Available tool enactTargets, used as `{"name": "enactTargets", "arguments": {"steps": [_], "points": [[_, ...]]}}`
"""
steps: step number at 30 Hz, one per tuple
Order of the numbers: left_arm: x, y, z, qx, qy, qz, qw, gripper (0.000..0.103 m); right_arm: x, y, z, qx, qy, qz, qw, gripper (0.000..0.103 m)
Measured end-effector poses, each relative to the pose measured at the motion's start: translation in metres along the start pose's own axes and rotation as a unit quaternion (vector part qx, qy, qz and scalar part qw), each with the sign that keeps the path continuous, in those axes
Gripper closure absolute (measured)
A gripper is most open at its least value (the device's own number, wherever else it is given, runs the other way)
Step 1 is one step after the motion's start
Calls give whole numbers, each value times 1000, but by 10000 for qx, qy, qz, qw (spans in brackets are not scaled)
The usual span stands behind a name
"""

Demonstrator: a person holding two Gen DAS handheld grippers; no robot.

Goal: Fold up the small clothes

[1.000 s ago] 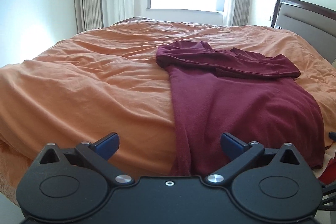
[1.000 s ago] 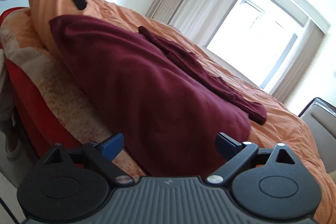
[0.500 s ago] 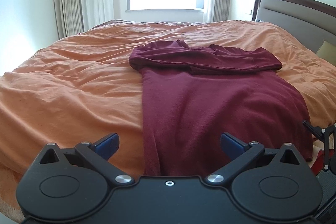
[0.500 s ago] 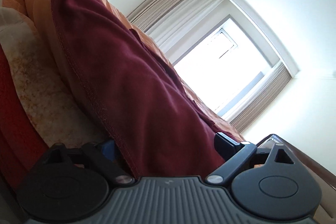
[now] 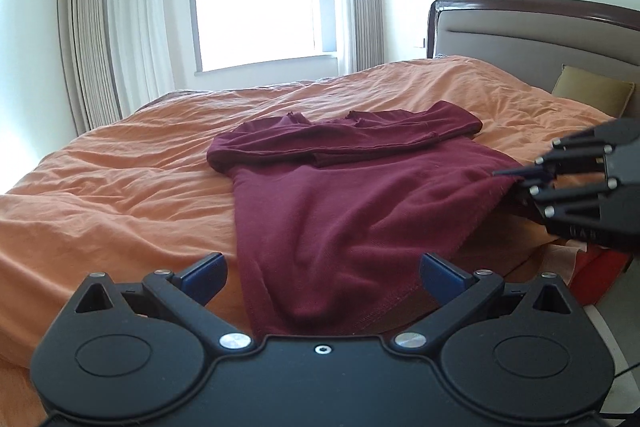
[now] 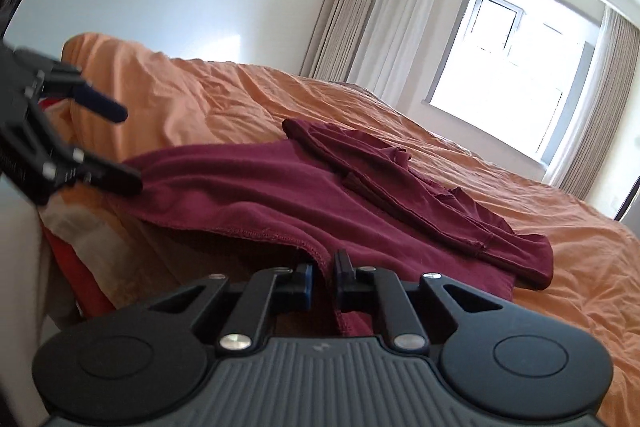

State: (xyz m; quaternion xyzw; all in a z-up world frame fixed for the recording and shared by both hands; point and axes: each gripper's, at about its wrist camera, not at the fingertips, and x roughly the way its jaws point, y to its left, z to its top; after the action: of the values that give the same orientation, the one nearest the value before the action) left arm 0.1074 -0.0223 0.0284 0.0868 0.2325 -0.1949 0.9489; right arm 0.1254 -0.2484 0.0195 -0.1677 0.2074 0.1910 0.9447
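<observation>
The maroon long-sleeved top [image 5: 340,211] is spread near the bed's foot edge, its long axis running from hem to far-side collar, sleeves folded across. Its hem corner, flat half a second ago, is now raised, clenched in the just-closed right gripper [image 6: 323,281]. The left gripper [image 5: 322,273] is held spread wide over the hem on the orange duvet [image 5: 120,187], gripping nothing.

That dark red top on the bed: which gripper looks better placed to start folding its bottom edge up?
Probably the right gripper: it has just closed on the top's hem corner, while the left gripper hangs open at the other corner, holding nothing.
</observation>
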Motion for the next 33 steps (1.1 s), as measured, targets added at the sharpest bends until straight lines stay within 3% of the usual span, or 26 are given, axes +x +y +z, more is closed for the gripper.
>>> {"name": "enactTargets", "arguments": {"steps": [5,11,16,24,28,30,33], "points": [[19,-24,3,336,-108,-29,9994,1,15,-42,25,623,129,379,9973,92],[59,-58,-1,1119,-415,580,9912,1,28,-74,36,1378,174,735,9876,92],[85,-68,2,1027,-549,1013,9880,1,35,-75,42,1374,272,782,9870,92],[59,-55,5,1515,-1024,1044,9776,34,16,-65,30,1162,312,630,9907,91],[40,-36,5,1435,-969,804,9816,51,8,-51,18,1050,344,502,9926,88],[35,-28,8,1353,-929,735,9837,59,4,-42,13,916,326,370,9946,81],[33,-19,17,1192,-949,608,9865,72,0,-23,2,691,221,-4,9974,59]]}}
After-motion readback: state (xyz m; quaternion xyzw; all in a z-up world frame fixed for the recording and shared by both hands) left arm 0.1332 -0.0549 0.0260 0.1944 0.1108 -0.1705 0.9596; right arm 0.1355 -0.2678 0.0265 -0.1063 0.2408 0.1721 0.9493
